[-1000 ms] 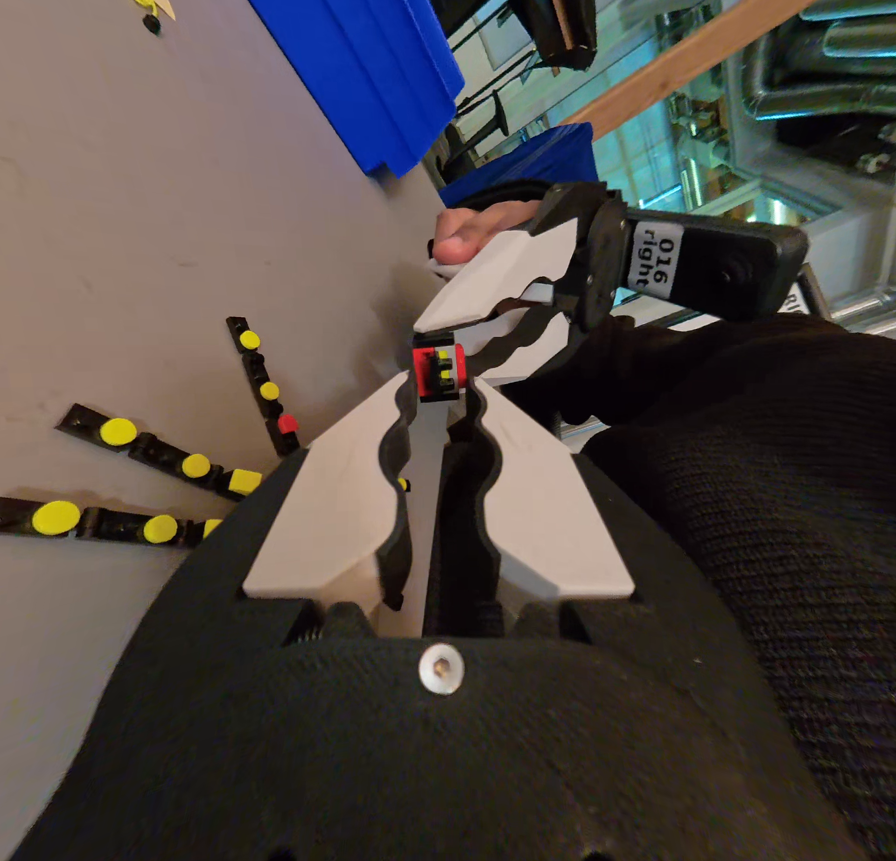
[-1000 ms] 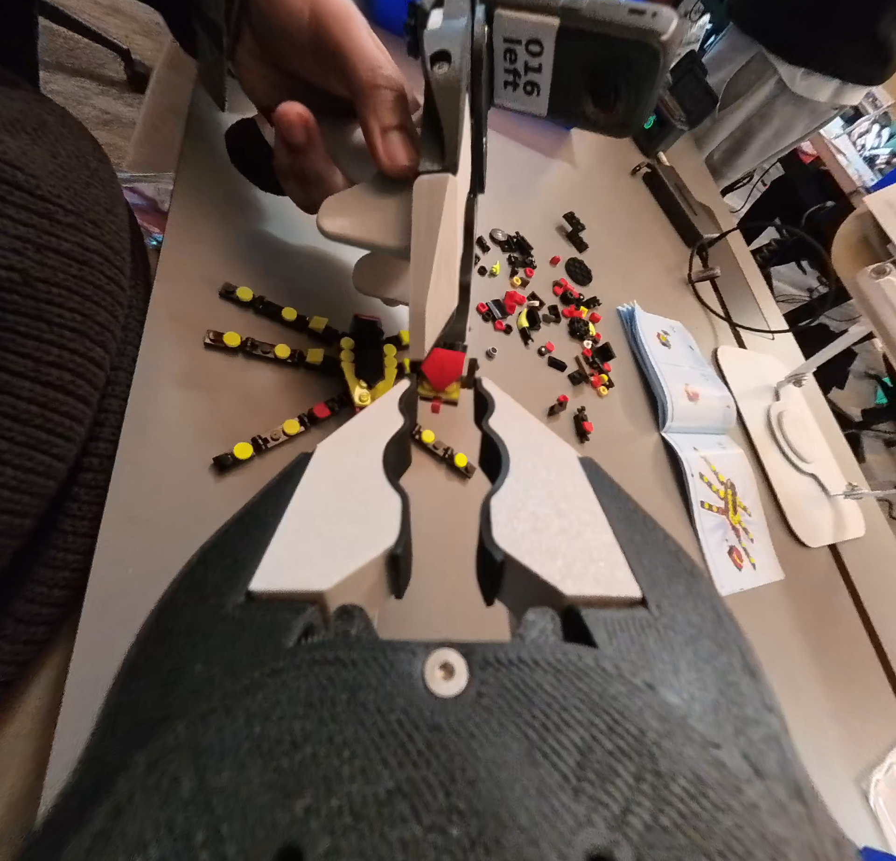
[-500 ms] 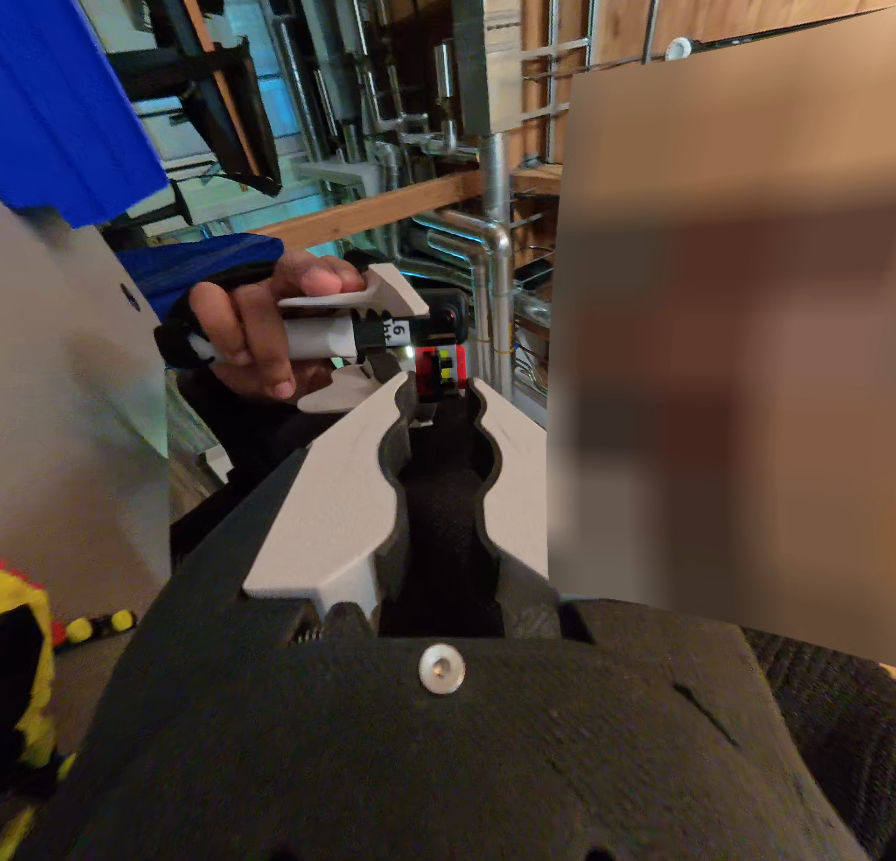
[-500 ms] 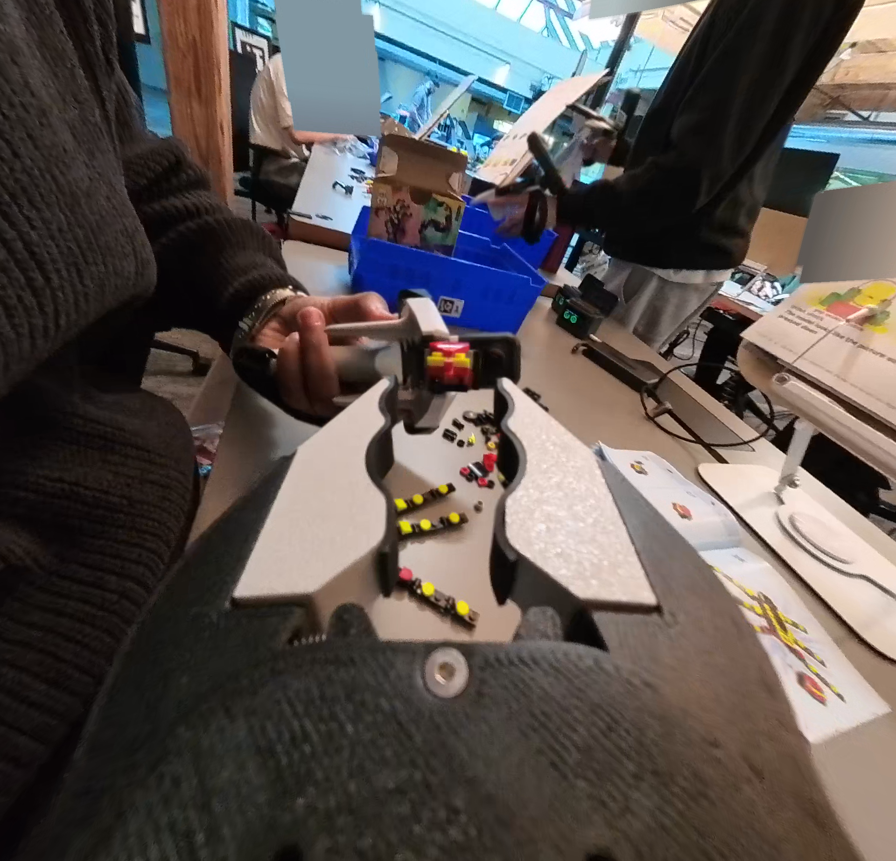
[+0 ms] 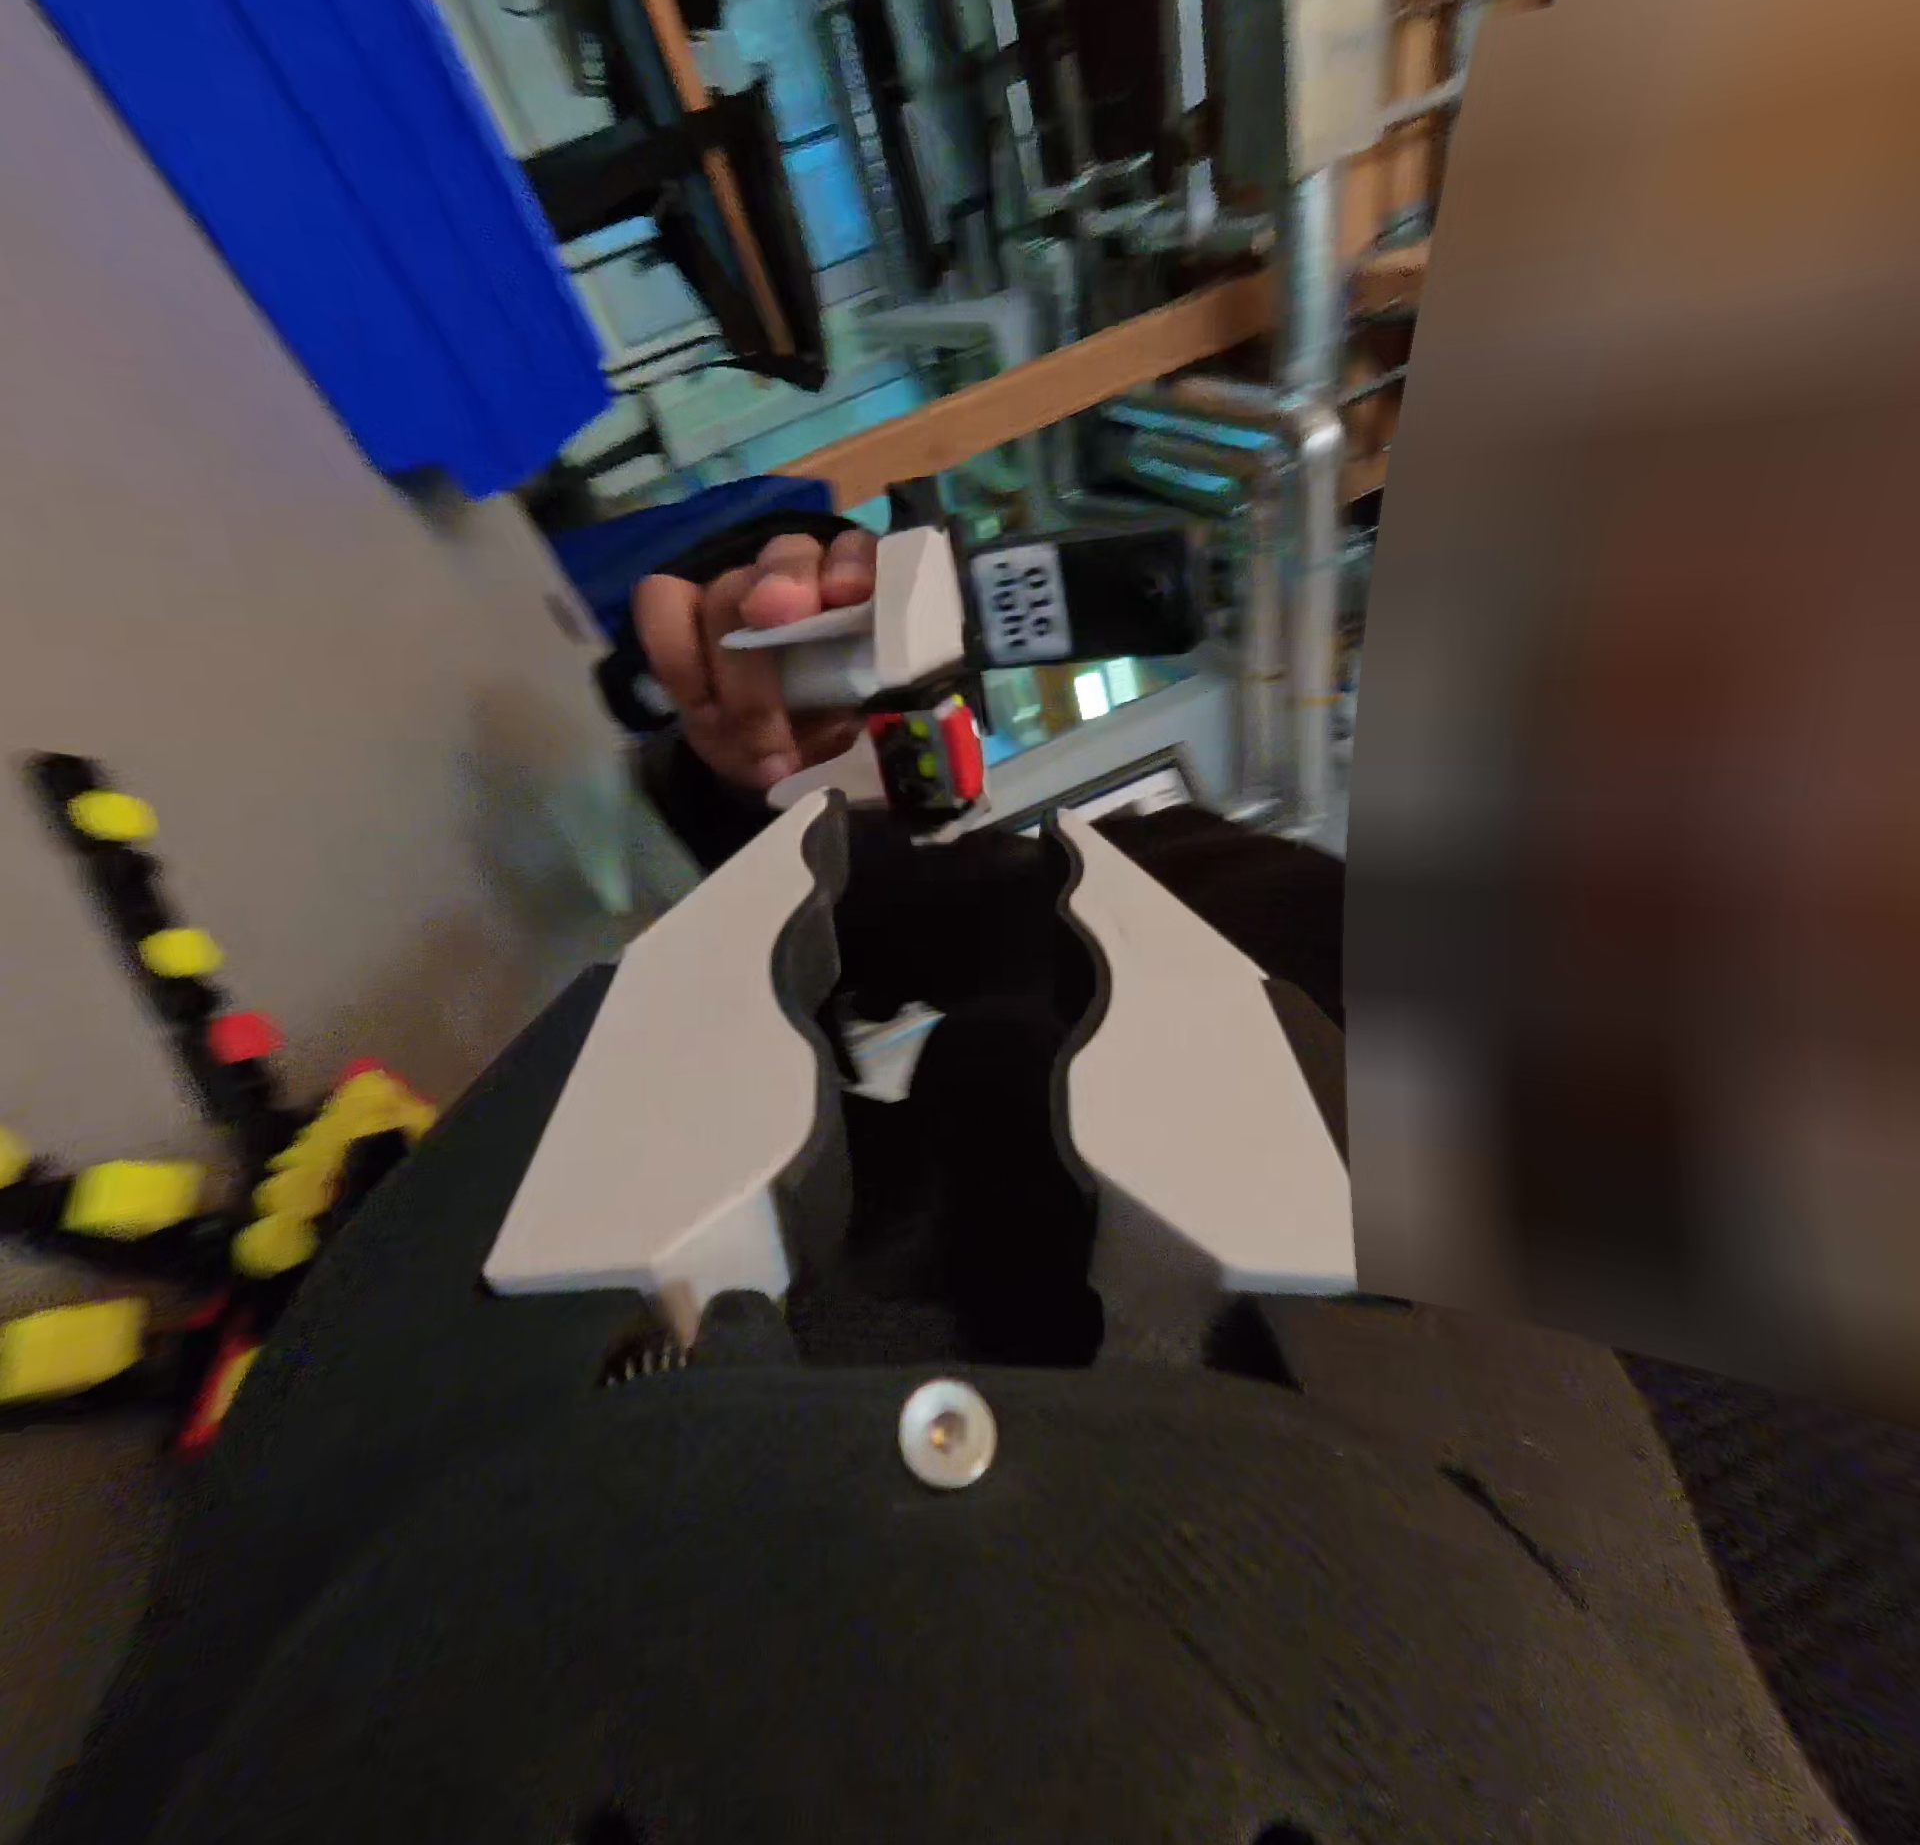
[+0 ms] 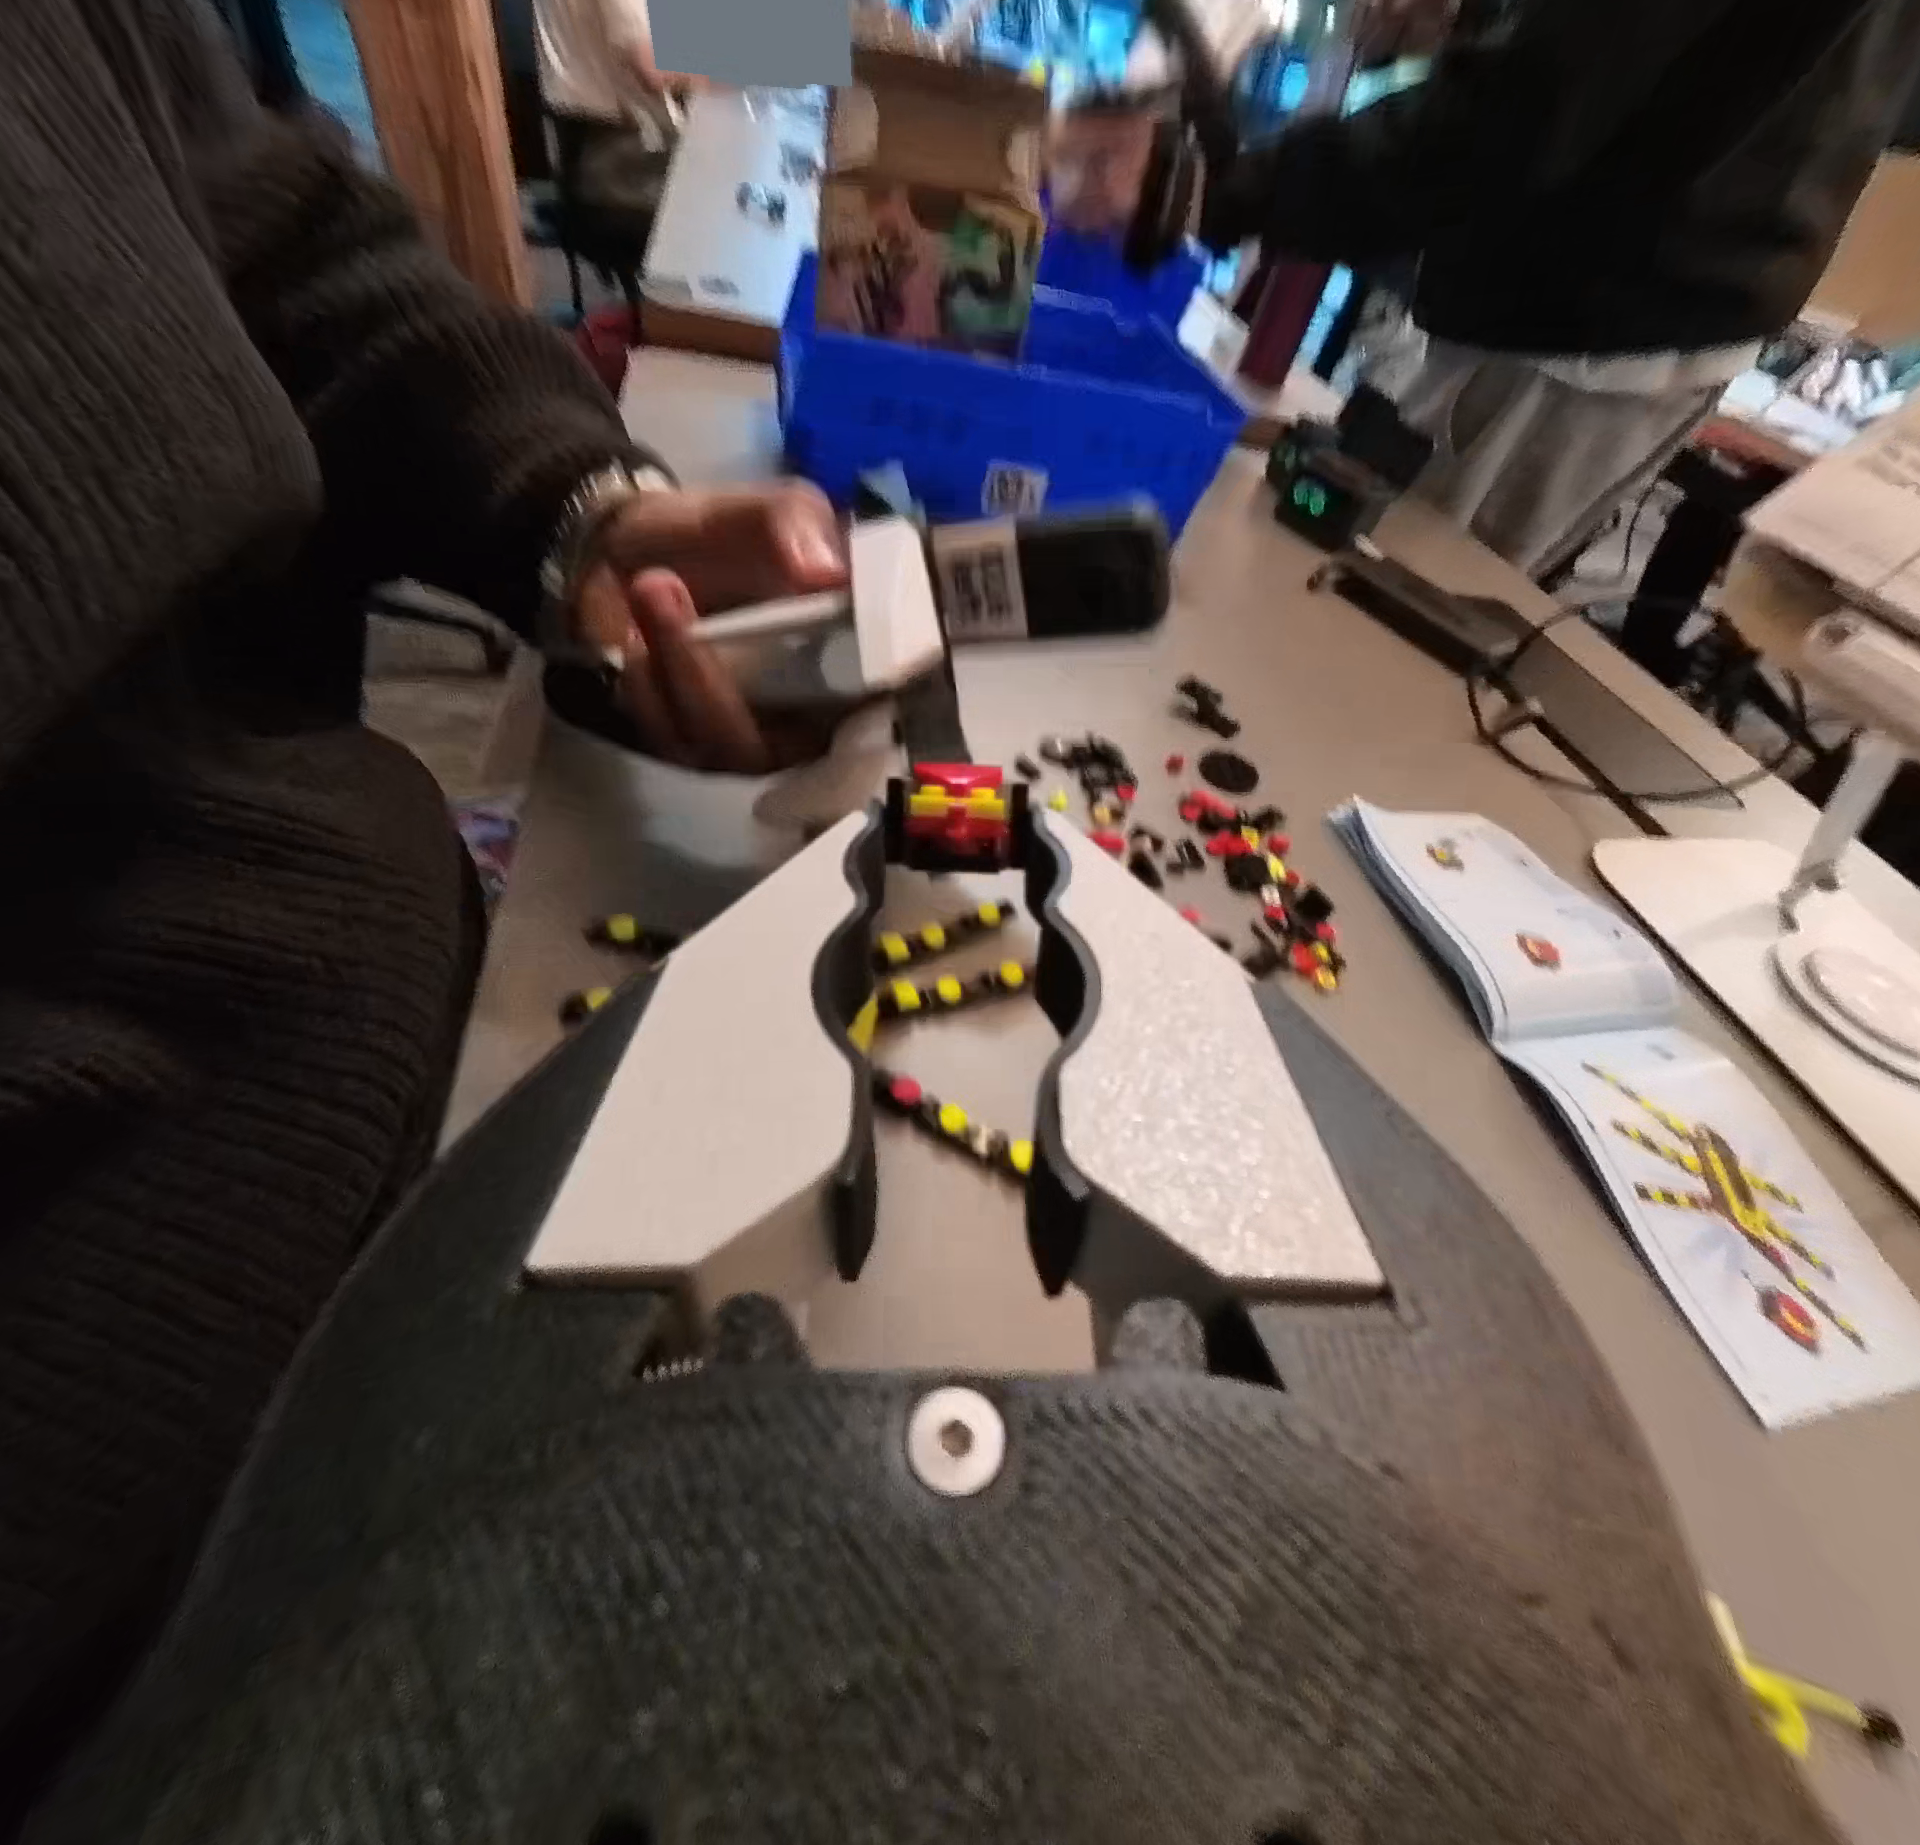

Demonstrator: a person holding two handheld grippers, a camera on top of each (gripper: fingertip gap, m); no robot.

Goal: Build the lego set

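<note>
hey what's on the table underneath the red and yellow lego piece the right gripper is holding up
Below the red and yellow piece, between the right gripper fingers, black legs with yellow studs lie on the table. The fingers cover where those legs join.

Glossy plastic lego piece (image 6: 954, 816); matt table (image 6: 1351, 715); paper booklet (image 6: 1621, 1057).

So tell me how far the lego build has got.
Done: a black-and-yellow body with striped legs lies assembled on the table. In hand: the right claw grips a small red-and-yellow block; the left claw is open. Left: fitting that block, plus the loose pieces beside the open booklet.
</note>
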